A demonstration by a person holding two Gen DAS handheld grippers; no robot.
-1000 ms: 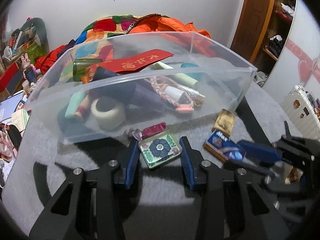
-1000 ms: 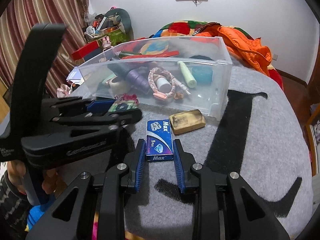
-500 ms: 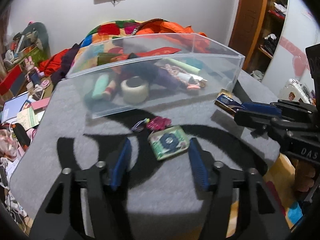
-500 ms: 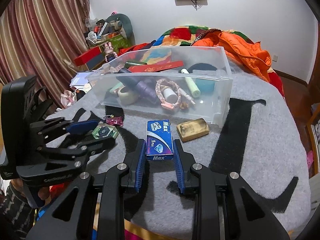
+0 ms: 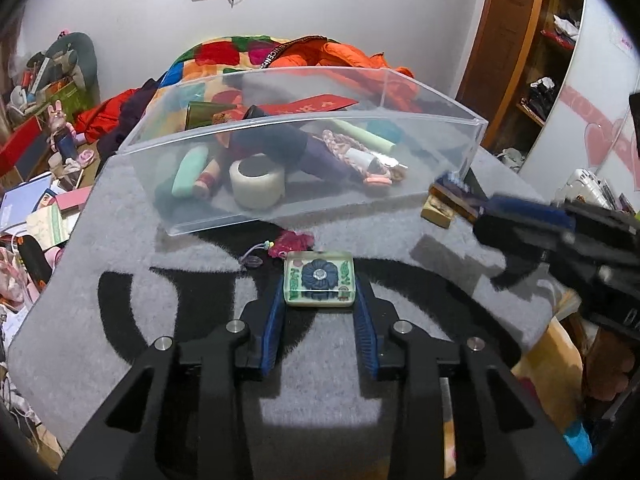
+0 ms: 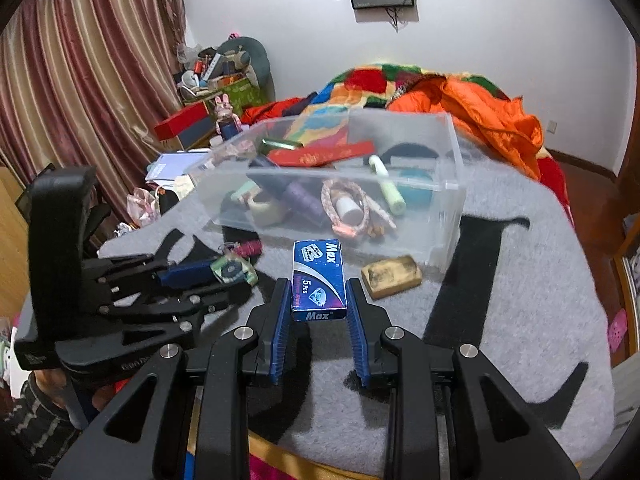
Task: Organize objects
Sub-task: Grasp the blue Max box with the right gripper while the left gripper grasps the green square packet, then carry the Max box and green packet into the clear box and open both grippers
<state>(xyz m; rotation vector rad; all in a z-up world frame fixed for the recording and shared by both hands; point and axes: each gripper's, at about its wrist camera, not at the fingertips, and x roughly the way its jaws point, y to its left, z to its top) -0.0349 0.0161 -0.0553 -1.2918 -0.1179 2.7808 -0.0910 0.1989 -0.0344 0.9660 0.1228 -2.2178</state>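
A green resin tile with a blue flower [image 5: 319, 283] sits between the blue pads of my left gripper [image 5: 320, 292]. Its jaws are closing and the pads press on the tile's two sides. In the right wrist view the left gripper [image 6: 234, 274] holds that tile just above the grey mat. My right gripper [image 6: 319, 300] is shut on a blue "Max" box [image 6: 319, 276] and carries it above the mat. The left wrist view shows the right gripper [image 5: 484, 210] at the right edge. A clear plastic bin [image 5: 304, 120] holding several small items stands behind both.
A gold-brown block [image 6: 392, 276] lies on the mat beside the bin's near corner [image 6: 452, 184]. A red tassel charm [image 5: 290, 240] lies in front of the bin. Beyond are a colourful blanket, an orange jacket [image 6: 492, 120] and clutter by the curtain. The mat [image 6: 520, 320] drops off close in front.
My left gripper pulled back from the bin, spread its jaws wide around the tile, then closed onto it. My right gripper rose a little with the blue box still held.
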